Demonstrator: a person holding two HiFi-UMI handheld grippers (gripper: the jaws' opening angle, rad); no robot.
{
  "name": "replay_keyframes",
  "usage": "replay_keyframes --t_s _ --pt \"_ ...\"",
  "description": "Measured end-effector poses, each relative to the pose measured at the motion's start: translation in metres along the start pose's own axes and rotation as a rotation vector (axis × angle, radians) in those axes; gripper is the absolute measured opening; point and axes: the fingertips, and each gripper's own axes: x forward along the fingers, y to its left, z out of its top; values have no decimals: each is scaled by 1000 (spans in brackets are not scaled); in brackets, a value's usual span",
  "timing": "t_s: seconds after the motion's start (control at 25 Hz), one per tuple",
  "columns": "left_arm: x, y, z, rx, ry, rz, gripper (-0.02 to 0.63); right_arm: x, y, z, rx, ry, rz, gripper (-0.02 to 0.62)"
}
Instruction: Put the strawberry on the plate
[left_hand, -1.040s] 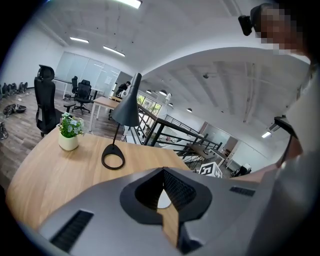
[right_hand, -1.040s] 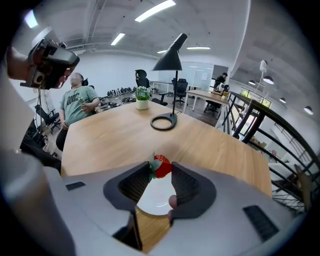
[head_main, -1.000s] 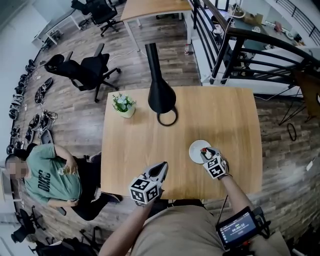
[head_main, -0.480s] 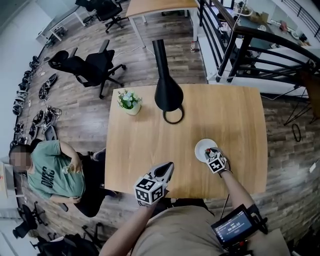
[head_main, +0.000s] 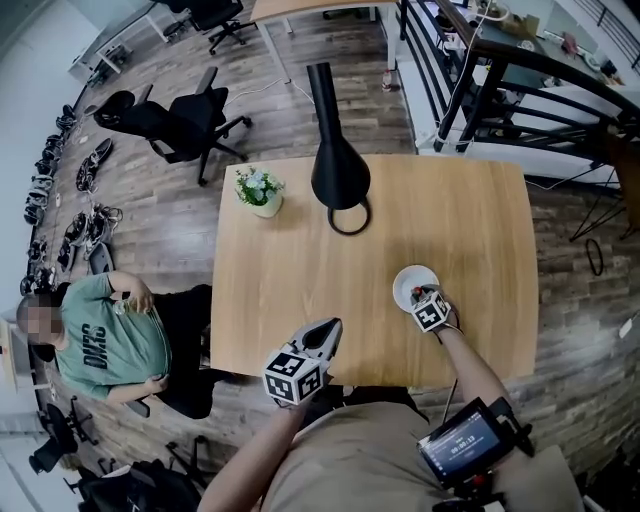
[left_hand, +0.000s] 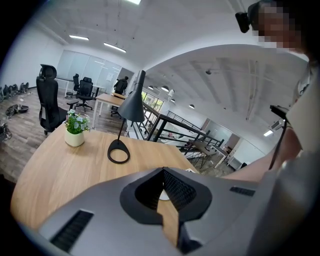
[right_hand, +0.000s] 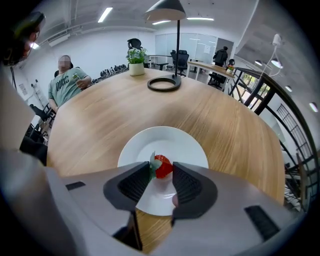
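Pale wood fills the head view: a table (head_main: 300, 270) carries a white plate (head_main: 412, 283), with the right gripper (head_main: 426, 296) poised at the plate's near rim and the left gripper (head_main: 326, 328) well apart from the plate, by the table's near edge. A black lamp (head_main: 338, 180) and a potted plant (head_main: 258, 190) stand far beyond the plate, and a seated person (head_main: 100, 340) sits off the table, farther from the plate again. The left gripper view shows its jaws closed tip to tip with nothing between them. The right gripper view shows the strawberry (right_hand: 163, 165) clamped between the pads, red body and green leaves over the plate's middle. The step in hand looks like the set-down: best to lower until the fruit rests on the plate, part the jaws gently so it does not roll toward the rim, then lift straight up. Whether the fruit already touches the plate cannot be told. In the head view it is too small to pick out beside the marker cube.
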Motion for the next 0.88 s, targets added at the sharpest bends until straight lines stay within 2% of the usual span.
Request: replay_keyframes --t_s 0.2,0.28,0.32,0.44,0.6,0.88 --pt "-1 -1 -4 -7 -3 -4 2 3 2 -5 27 -2 -2 132" --pt "-1 -2 -4 -9 -4 -4 2 1 2 -3 34 -22 7 204" --pt "-1 -3 -4 -10 -4 -4 2 -1 2 -1 38 -37 6 221" --pt "-3 -4 -5 -13 -9 -4 2 -15 -3 5 55 -96 -28 225" --pt "-7 -6 -2 -26 -27 -5 2 -50 -12 20 102 -207 -79 225" --pt "-17 -1 6 -70 -84 -12 2 -137 -21 61 210 -493 -167 225"
